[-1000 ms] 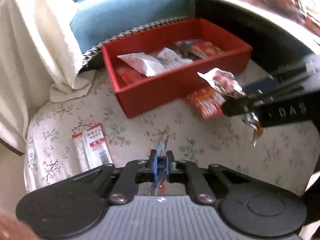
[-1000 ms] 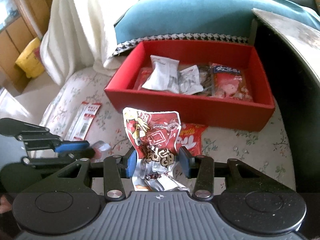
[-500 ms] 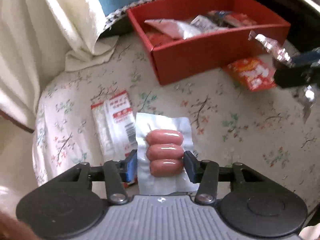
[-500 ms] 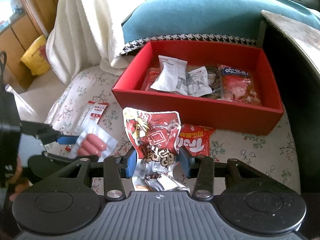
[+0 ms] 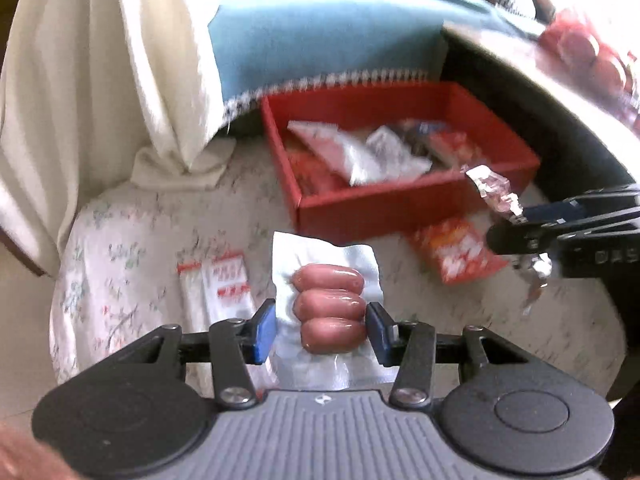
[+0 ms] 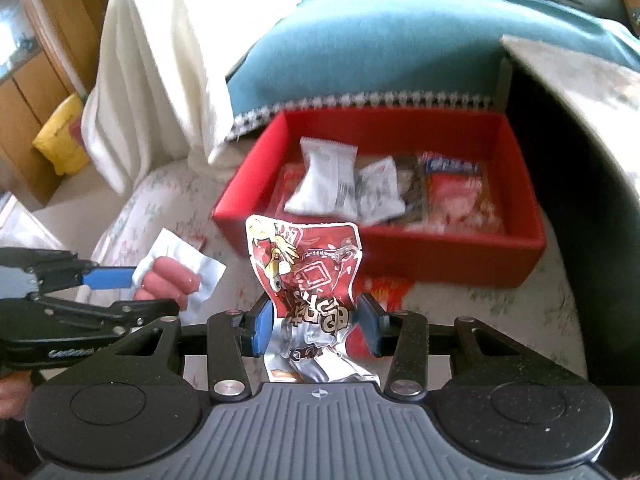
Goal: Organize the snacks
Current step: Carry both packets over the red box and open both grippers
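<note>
A second earlier the left tongs [image 5: 320,330] were pinched nearly together on a thin sliver of wrapper; since then a clear pack of three sausages [image 5: 329,307] was taken between them and clamped. At the half-second mark the pack was low over the flowered bed cover [image 5: 132,240], beside the white-and-red packet [image 5: 224,284]; it was then raised and carried toward the red box [image 5: 400,204]. In the right wrist view, the sausage pack was seen lifted higher at the left edge.
</note>
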Demonstrator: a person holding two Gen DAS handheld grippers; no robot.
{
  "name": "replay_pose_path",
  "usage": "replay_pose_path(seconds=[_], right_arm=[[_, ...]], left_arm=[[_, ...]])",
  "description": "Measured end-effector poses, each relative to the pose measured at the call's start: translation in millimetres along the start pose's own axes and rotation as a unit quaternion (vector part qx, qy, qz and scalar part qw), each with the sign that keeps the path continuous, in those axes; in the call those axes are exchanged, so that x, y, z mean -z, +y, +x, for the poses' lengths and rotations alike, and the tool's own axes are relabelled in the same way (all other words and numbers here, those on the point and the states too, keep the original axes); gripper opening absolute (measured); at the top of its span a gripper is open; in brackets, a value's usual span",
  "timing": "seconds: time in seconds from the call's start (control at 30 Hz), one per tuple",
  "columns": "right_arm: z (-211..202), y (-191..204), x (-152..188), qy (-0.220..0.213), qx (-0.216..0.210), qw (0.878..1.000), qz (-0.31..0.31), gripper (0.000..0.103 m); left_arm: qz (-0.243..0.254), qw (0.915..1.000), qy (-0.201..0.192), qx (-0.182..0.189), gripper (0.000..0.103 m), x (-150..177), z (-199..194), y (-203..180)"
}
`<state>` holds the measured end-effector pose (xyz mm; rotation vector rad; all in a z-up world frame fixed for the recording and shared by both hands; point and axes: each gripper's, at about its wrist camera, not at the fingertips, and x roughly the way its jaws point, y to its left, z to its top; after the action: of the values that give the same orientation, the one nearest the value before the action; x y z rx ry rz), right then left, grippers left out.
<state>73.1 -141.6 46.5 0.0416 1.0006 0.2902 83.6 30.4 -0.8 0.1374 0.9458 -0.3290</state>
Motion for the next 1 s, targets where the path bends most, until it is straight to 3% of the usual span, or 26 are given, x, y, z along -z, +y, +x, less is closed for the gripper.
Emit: replay_pose_path(seconds=[0.33, 0.6, 1.0], right_arm=[[11.5, -26.7, -41.8, -0.043, 0.029, 0.999, 0.014, 0.052], [54.2, -44.5, -73.6, -0.027, 0.049, 0.998, 0.023, 0.052], [92.9, -52.1, -86.7, -0.004, 0.087, 0.996, 0.011, 0.053]], left_arm=[[0.0, 0.9982, -0.061, 0.001, 0.04, -64.2, 10.0, -13.6], [0.006, 0.9982, -0.055, -0.025, 0.04, -94.3, 52.6, -17.8], [0.003, 0.9983, -0.047, -0.033, 0.04, -112.1, 87.1, -11.9]])
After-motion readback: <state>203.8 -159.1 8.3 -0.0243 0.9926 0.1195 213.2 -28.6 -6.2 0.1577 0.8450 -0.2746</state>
